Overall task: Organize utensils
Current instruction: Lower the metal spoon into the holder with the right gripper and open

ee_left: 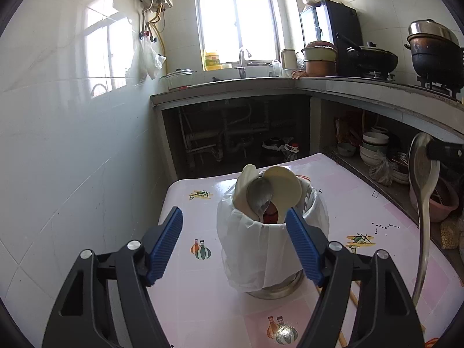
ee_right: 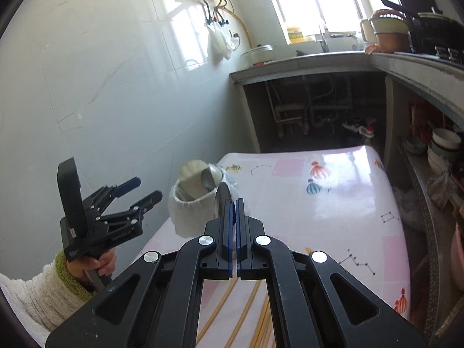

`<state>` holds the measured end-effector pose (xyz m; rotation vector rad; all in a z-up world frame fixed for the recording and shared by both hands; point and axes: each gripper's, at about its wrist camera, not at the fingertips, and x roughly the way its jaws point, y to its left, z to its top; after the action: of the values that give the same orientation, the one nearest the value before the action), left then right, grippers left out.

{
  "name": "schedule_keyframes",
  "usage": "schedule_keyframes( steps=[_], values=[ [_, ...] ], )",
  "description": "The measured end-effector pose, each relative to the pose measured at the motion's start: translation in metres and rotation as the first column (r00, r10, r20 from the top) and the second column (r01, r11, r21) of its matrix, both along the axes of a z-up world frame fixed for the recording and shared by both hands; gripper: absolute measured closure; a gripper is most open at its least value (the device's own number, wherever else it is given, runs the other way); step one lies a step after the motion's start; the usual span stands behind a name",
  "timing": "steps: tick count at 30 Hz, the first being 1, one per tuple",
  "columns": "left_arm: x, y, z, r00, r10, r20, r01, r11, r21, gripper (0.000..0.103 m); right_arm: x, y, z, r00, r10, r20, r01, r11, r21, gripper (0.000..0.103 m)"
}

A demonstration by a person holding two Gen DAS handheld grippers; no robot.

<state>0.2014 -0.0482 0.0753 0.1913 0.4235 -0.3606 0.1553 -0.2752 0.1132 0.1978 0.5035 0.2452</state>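
Chopsticks (ee_right: 232, 313) are seen lying beneath the right gripper (ee_right: 233, 203), pinched on a metal spoon (ee_left: 423, 208); left gripper (ee_left: 235, 226) is spread, empty, before the utensil holder (ee_left: 269, 249).

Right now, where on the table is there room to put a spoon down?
The pink tablecloth is bare right of the white-lined holder, out to the far edge. The near edge is crowded with chopsticks; the holder already bristles with spoons.

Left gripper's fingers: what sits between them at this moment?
In the left wrist view, the left gripper stands open and nothing is clamped. Past its fingertips sits the bag-lined utensil holder on the pink tablecloth.
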Motion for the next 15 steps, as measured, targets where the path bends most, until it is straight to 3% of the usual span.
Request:
schedule_keyframes(
  steps=[9, 15],
  values=[
    [-0.024, 0.035, -0.015, 0.995, 0.058, -0.086, -0.066, 0.993, -0.101, 0.023, 0.032, 0.002, 0.049, 0.990, -0.038, 0.136, 0.044, 0.998, -0.038, 0.103],
    [-0.036, 0.052, -0.027, 0.988, 0.094, -0.126, -0.110, 0.985, -0.130, 0.021, 0.071, 0.015, 0.061, 0.978, -0.066, 0.198, 0.084, 0.993, -0.083, 0.103]
  ],
)
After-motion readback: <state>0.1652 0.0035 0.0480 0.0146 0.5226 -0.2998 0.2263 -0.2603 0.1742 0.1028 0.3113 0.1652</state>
